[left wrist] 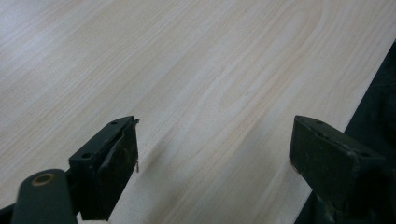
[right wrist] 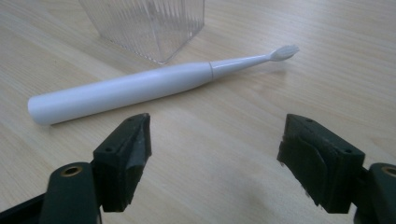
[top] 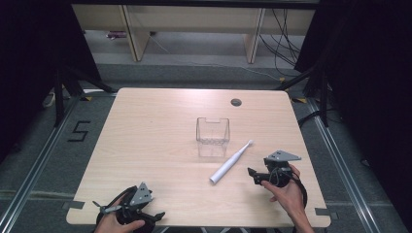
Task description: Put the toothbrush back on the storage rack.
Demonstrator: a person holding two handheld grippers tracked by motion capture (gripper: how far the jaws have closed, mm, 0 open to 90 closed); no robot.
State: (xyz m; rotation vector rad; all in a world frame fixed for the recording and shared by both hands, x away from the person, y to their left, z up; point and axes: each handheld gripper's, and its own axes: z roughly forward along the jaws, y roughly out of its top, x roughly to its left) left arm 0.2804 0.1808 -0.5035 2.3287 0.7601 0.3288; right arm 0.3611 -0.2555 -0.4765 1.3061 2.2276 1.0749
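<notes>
high view: one white toothbrush [top: 231, 162] lies flat on the surface [top: 155, 145], just beside one clear container [top: 213, 137]. two grippers: right gripper [top: 253, 175], jaws wide and empty, near the toothbrush handle; left gripper [top: 158, 216], jaws wide, at the near edge.

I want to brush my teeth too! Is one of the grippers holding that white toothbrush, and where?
No. The white electric toothbrush lies on the wooden table; the right gripper is open short of it, and the left gripper is open and empty.
</notes>
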